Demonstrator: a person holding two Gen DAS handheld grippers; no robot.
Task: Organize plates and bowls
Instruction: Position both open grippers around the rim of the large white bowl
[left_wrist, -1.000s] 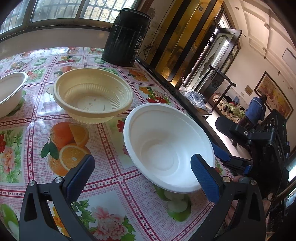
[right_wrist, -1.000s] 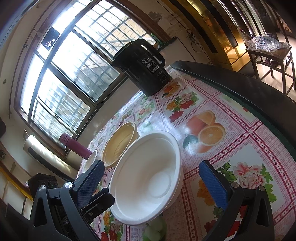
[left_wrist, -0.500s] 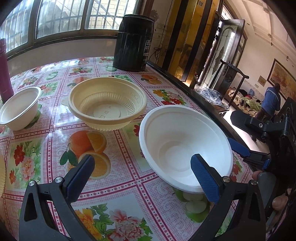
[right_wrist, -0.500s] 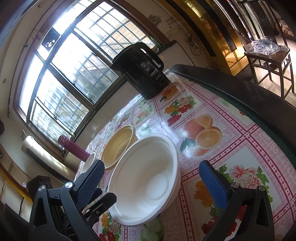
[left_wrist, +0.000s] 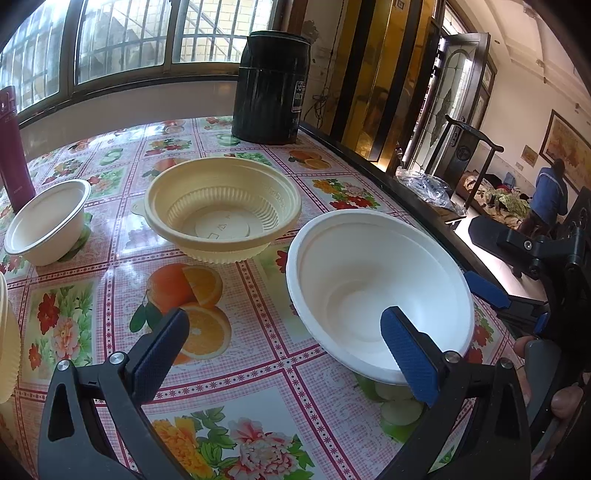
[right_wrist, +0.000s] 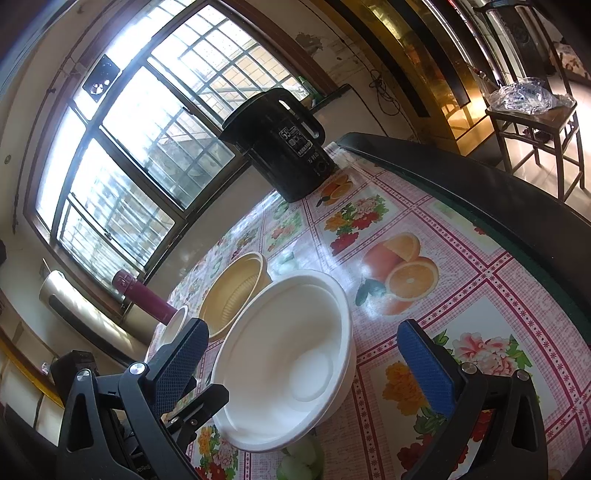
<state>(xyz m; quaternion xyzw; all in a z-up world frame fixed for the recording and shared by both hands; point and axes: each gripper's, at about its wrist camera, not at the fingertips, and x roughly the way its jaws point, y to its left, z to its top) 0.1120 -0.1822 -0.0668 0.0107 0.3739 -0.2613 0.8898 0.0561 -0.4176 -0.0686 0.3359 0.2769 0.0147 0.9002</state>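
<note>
Counter (left_wrist: 258, 398) under fruit-and-flower oilcloth fills lower frame in both views. Black kettle (right_wrist: 284, 147) at upper centre, label shows "55", rest of print too small to read. Large white bowl (left_wrist: 376, 291) at centre right of left view, resting on counter, rim between blue pads of both claws. Yellow bowl (left_wrist: 221, 214) just behind it; small white bowl (left_wrist: 48, 221) at left edge. Left claw (left_wrist: 284, 350) released, pads wide, level above counter. Right claw (right_wrist: 303, 365) released, straddling large white bowl, tilted.
</note>
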